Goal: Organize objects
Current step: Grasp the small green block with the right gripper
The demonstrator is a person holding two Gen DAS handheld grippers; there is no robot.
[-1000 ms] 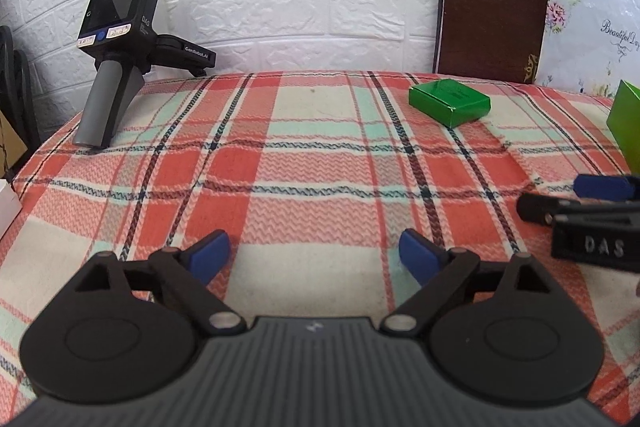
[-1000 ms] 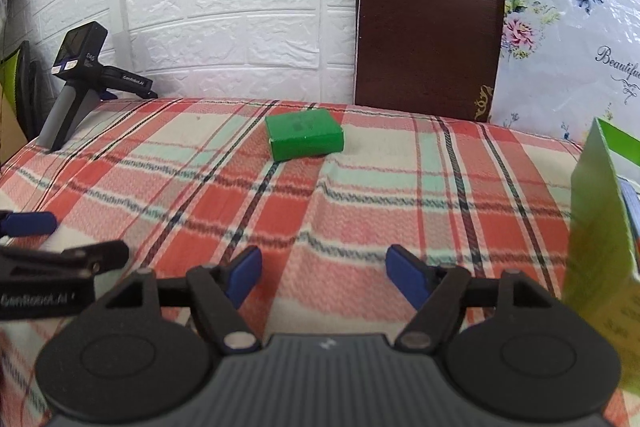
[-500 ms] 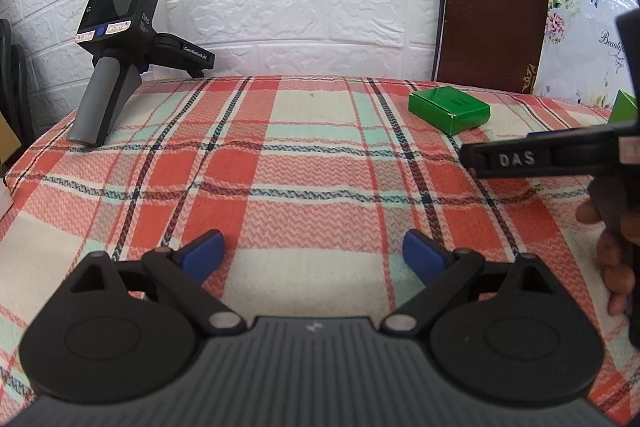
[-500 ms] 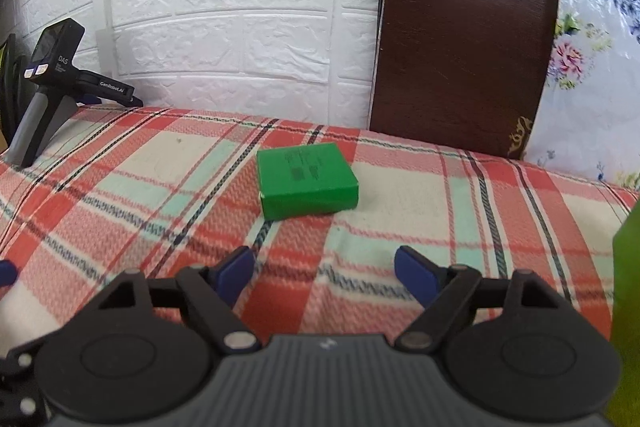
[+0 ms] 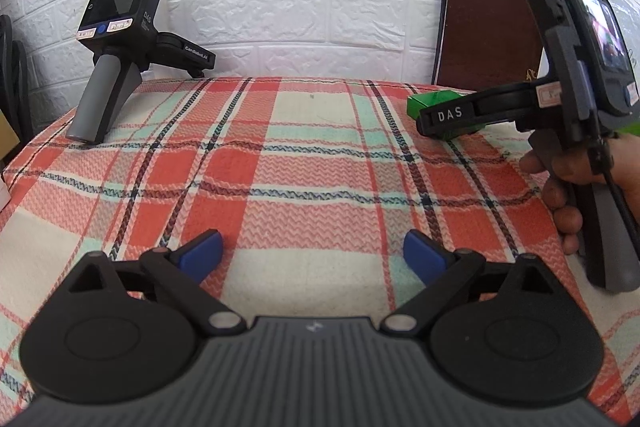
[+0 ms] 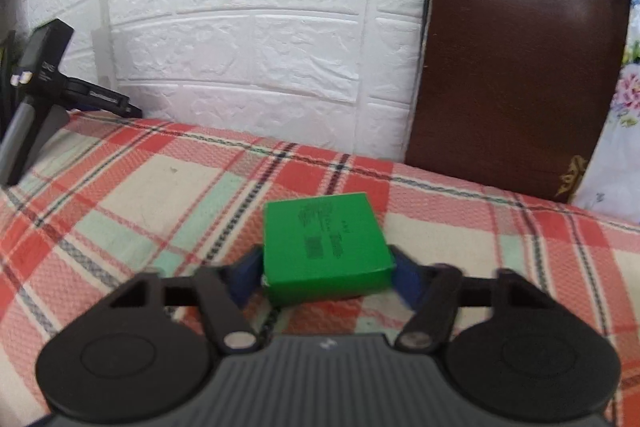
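My right tool [image 6: 326,277] has the green box [image 6: 325,245] between its blue pads [image 6: 244,273], and the jaws are closing on its two side faces. The pads look to be at the cardboard, though the blur will not let me say they are pressing. The box lies flat on the plaid cloth [image 6: 132,219], near the brown board [image 6: 516,67] leaning on the white brick wall [image 6: 256,27].

To do this well, I judge I should keep the pads square to the sides and low on the box, so it does not pivot out. Thin card will likely dent, so I squeeze only until it stops slipping, then lift straight up before carrying.

My left tool [image 5: 312,259] is spread, with nothing between its jaws, low over the cloth and well apart from the box. A spare handheld gripper [image 5: 116,55] stands at the far left corner.
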